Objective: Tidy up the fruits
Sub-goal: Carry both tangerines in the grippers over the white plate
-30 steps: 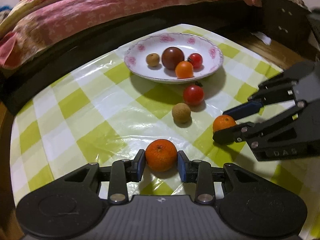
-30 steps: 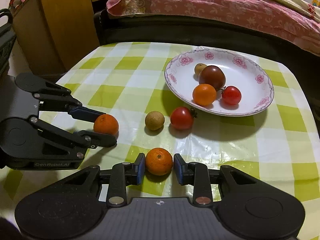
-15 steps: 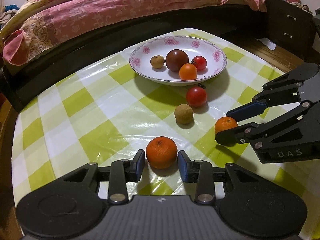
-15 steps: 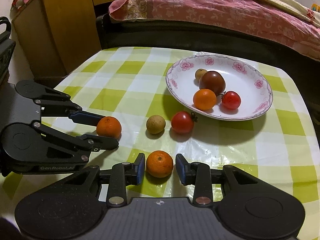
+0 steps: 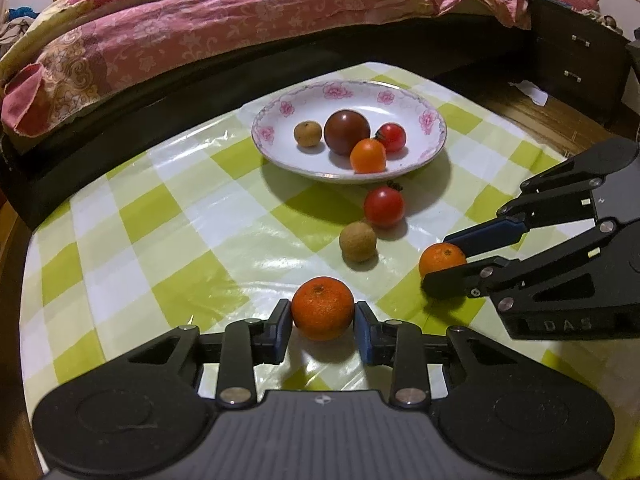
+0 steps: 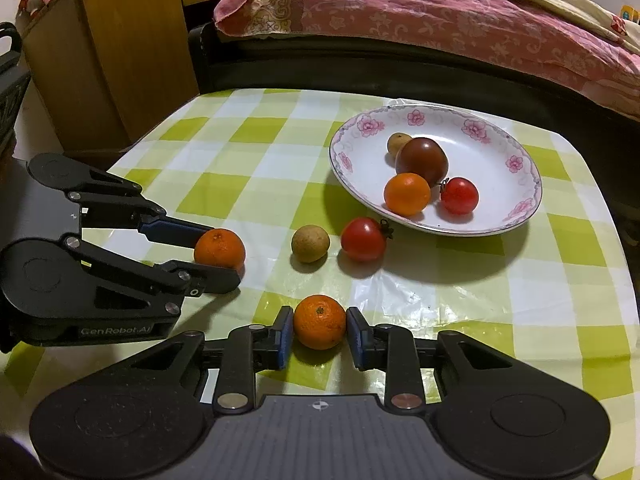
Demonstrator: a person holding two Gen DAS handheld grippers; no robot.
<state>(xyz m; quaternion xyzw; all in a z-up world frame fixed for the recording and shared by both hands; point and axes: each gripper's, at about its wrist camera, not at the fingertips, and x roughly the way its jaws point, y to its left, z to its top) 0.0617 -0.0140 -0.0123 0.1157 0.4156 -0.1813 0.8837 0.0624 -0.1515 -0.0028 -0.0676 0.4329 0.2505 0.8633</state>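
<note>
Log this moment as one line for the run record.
left gripper: shut on mandarin | right gripper: shut on second mandarin | plate: four fruits | tablecloth: tomato, longan loose

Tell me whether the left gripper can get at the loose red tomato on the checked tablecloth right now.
Probably not yet. The left gripper has its jaws closed on an orange mandarin, so it has no room for the red tomato. The path itself looks open.

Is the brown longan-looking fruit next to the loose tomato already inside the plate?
No: the brown fruit sits on the checked tablecloth, outside the plate, beside the red tomato.
</note>
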